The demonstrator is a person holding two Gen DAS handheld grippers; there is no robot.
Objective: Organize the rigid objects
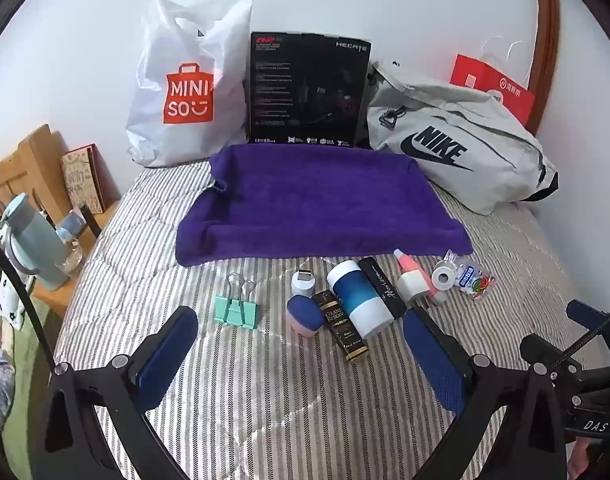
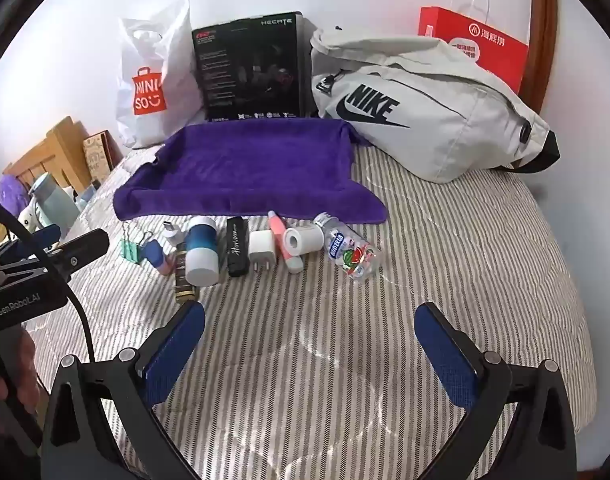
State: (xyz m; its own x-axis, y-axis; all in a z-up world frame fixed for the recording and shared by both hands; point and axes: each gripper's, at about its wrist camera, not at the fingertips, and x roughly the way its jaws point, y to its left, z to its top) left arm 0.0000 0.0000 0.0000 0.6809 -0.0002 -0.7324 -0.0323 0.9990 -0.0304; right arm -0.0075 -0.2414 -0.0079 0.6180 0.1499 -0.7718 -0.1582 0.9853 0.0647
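Nearest, my left gripper (image 1: pixel 301 344) and right gripper (image 2: pixel 309 340): both jaws spread wide, empty, above the striped bedspread (image 2: pixel 445 280). Row of small items just near of the purple towel (image 2: pixel 249 168), left to right: mint binder clips (image 1: pixel 236 308), blue-and-white cylinder (image 1: pixel 359 300) lying with long axis near-far and its white end toward me, black box (image 1: pixel 385 286) likewise lengthwise, white charger plug (image 2: pixel 261 254) with prongs toward me, pink tube (image 2: pixel 283 242), tape roll (image 2: pixel 303 240), clear bottle (image 2: pixel 351 254) angled near-right.

A bedroom: striped bed (image 1: pixel 305 400), wooden headboard (image 1: pixel 25 168), shopping bags (image 1: pixel 185 80).
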